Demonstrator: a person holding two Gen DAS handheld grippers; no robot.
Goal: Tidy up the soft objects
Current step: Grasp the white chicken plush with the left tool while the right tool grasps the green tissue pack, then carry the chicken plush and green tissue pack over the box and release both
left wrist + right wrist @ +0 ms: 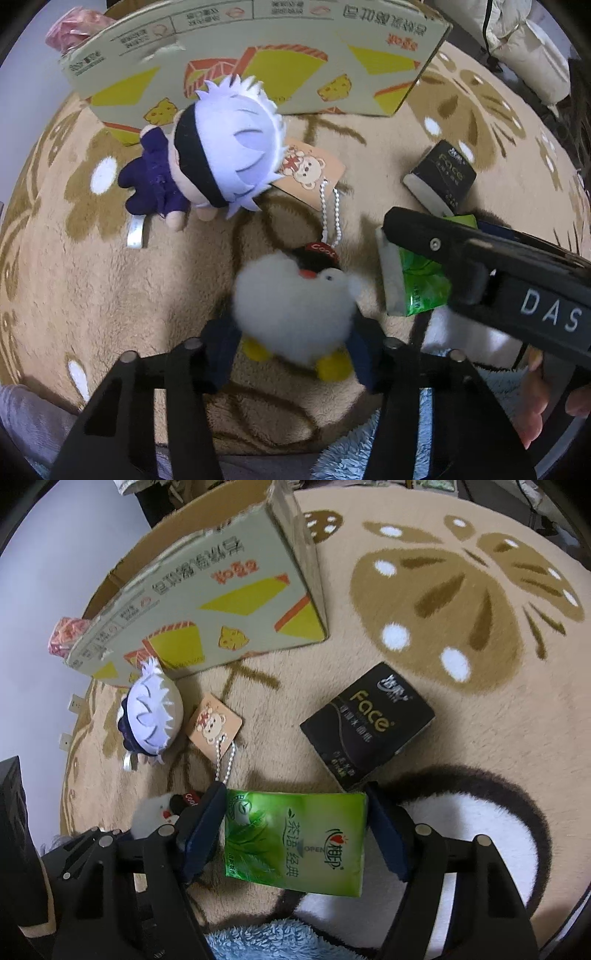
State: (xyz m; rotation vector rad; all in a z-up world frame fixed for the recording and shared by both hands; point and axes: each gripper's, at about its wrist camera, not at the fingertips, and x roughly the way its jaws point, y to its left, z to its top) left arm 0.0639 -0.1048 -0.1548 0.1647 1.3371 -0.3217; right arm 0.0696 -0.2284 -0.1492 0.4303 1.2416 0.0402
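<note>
My left gripper [291,354] is shut on a fluffy white penguin plush [295,310] with a black cap and yellow feet, held just above the rug. My right gripper [295,830] is shut on a green tissue pack [295,845]; it also shows in the left wrist view [421,284]. A white-haired doll in dark blue clothes [214,162] lies on the rug in front of the cardboard box [258,62]. A black tissue pack marked "Face" [369,723] lies to the right.
The beige rug [443,602] has brown flower patterns. A bear tag on a bead chain [314,173] hangs from the penguin. A pink bundle [74,26] sits behind the box. Blue fluffy fabric [266,941] lies at the near edge.
</note>
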